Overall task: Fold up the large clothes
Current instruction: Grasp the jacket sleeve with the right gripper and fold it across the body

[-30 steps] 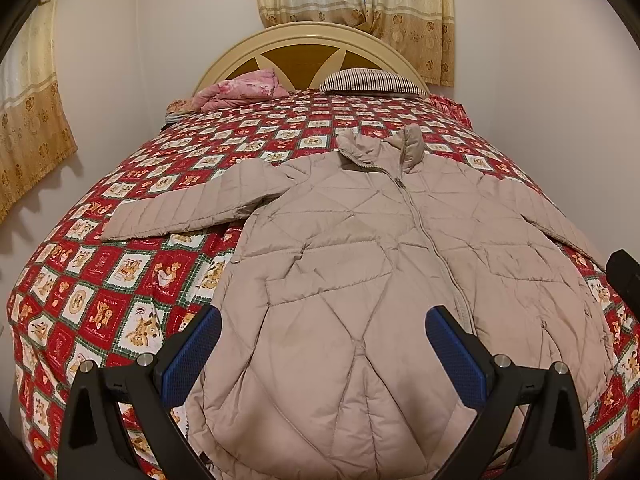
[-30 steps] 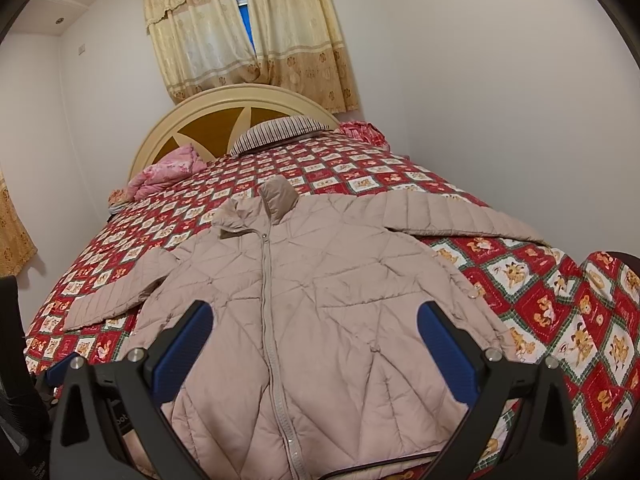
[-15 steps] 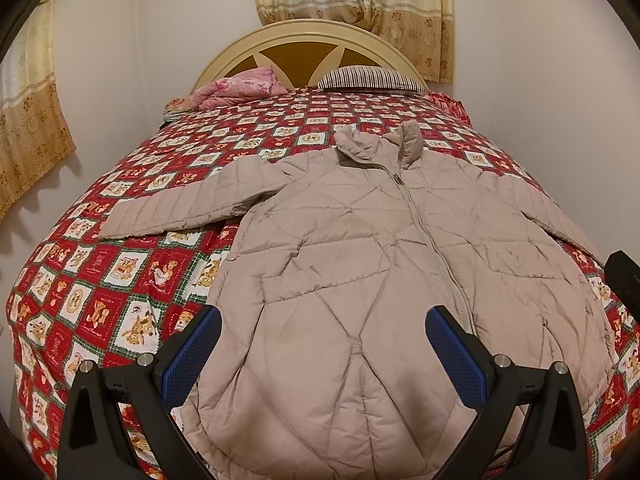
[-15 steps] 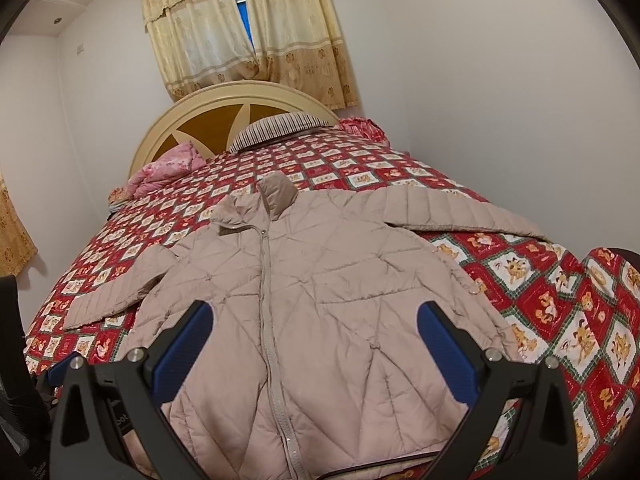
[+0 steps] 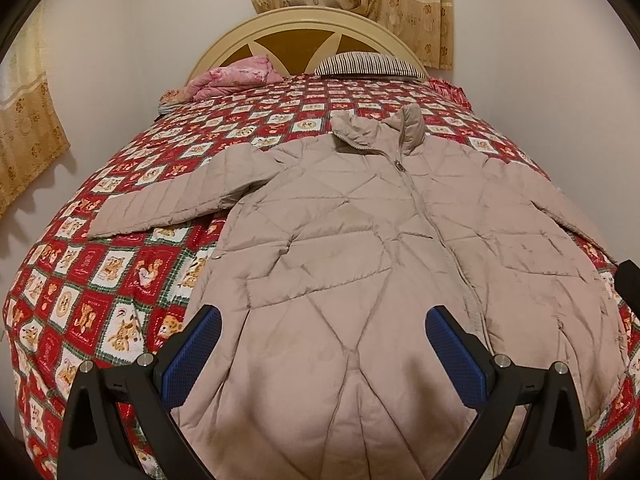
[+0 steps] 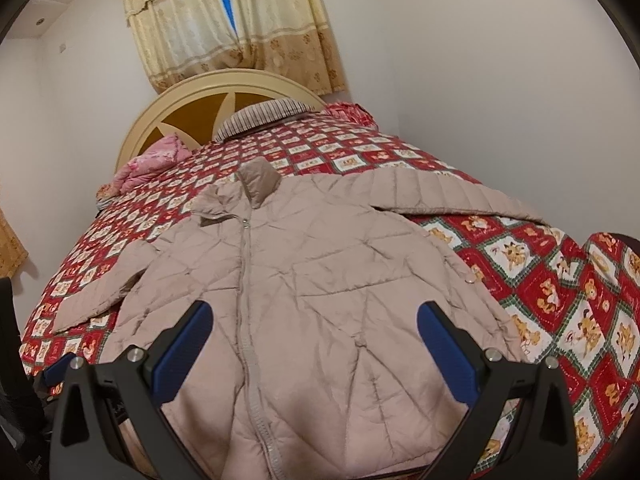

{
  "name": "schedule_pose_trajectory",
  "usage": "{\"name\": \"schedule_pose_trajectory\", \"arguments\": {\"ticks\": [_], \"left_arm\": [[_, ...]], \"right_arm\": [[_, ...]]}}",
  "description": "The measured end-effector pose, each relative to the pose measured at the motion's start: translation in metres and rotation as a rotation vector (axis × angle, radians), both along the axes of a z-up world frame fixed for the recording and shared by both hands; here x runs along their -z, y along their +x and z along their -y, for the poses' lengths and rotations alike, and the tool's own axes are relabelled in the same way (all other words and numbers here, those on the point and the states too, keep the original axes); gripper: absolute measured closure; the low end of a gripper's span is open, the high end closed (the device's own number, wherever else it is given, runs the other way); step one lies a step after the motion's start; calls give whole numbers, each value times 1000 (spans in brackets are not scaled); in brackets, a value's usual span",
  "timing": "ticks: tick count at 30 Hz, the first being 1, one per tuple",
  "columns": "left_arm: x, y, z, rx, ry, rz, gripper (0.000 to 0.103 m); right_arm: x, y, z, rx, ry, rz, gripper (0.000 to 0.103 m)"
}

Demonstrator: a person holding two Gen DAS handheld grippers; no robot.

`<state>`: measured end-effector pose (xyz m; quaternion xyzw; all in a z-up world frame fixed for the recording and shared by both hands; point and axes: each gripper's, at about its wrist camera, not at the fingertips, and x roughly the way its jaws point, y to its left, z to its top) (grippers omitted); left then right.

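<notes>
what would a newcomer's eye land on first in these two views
First the big beige quilted jacket, spread flat and zipped, front up, sleeves out to both sides, filling the near half of the bed. Next the loud red patchwork bedspread under it, with a striped pillow and a pink bundle at the headboard. The left gripper and right gripper hover open over the hem.

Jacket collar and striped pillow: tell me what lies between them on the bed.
Only bare red patterned bedspread lies between the jacket collar and the striped pillow; nothing rests on that stretch. The left wrist view shows it best.
</notes>
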<state>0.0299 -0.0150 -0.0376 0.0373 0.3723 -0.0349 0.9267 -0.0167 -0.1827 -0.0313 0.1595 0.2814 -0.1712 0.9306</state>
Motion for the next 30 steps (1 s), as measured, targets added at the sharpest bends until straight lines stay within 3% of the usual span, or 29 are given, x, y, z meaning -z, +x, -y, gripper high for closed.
{"name": "schedule_pose_trajectory", "arguments": {"ticks": [3,7,12,15,18,21,23,26,30], "left_arm": [[3,14,-1,22,-6,-2,1],[1,49,-17,44,-86,15,1],[3,108,-38,-95,-78,95,1],[19,137,-48,-151,-78,95,1],[41,154,-56,-178,-92,54,1],[63,164,-65,-197,-163,-22,1],[77,170,-71,-211,-195,-77,1],[86,171,-68,-218,-203,-104,1],[90,175,-55,-217,-112,-116,1]], "right_arm": [[7,8,12,5,28,-19,0],[17,17,44,26,68,-42,0],[22,21,131,153,173,-61,0],[20,16,198,267,217,-59,0],[29,3,271,372,384,-18,17],[58,-14,345,488,636,40,24],[74,-23,370,541,739,64,24],[88,-21,391,580,775,55,24],[105,-7,408,613,833,40,24]]}}
